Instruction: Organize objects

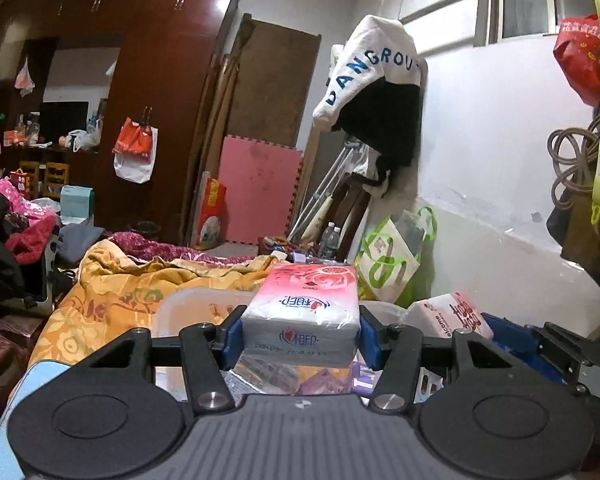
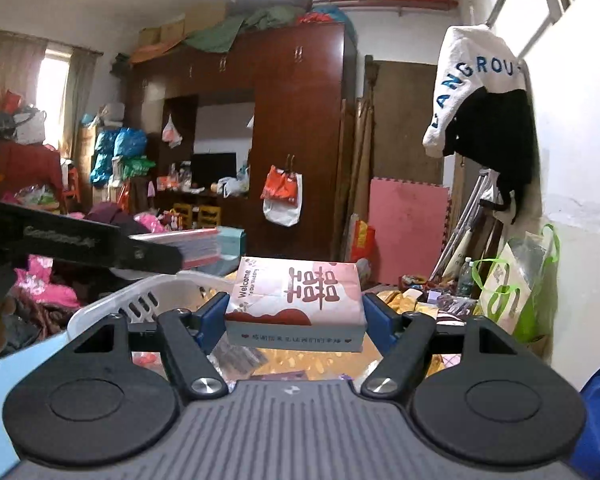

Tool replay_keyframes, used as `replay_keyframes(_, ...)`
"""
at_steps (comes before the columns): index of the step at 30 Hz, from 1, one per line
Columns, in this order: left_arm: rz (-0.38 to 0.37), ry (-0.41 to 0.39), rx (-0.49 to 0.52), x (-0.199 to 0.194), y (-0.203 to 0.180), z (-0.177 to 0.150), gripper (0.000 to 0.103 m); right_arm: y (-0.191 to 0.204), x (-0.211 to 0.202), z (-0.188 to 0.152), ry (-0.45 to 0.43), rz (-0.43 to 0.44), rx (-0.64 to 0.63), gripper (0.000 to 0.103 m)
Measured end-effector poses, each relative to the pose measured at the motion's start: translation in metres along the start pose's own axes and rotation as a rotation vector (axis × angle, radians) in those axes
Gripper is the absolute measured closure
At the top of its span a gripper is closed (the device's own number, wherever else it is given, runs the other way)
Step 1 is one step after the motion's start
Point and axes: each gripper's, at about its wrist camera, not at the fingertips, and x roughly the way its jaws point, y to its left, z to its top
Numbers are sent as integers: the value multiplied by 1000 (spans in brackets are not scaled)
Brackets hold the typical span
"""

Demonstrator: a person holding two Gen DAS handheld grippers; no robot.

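My left gripper (image 1: 300,338) is shut on a rose-printed tissue pack (image 1: 306,306) and holds it above a white plastic basket (image 1: 188,300). My right gripper (image 2: 294,318) is shut on a pink wedding tissue pack (image 2: 300,300), held above the same white basket (image 2: 140,296). In the left wrist view, the right gripper (image 1: 556,344) and its pink pack (image 1: 452,314) show at the right. In the right wrist view, the left gripper's black arm (image 2: 80,244) and its pack's edge (image 2: 192,246) show at the left. Small packets lie in the basket under the packs.
A yellow flowered quilt (image 1: 120,292) lies on the bed behind the basket. A green and white bag (image 1: 392,256) leans at the white wall on the right. Clothes pile up at the left (image 1: 16,232). A dark wardrobe (image 2: 300,140) stands at the back.
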Motion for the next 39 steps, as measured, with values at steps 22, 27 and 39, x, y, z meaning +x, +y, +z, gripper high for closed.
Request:
replay_keyframes(22,26,-38,161,-87,-7,-80,12,12,-77,-53,34,95,24,0)
replay_keyframes(27,42,95,186,-62,1,-111,12,33,-72,-96,209,191,21,0)
replay_keyframes(39,74,204,204,-31,7,-132,56,67,-45,-116,319,275,-15,19)
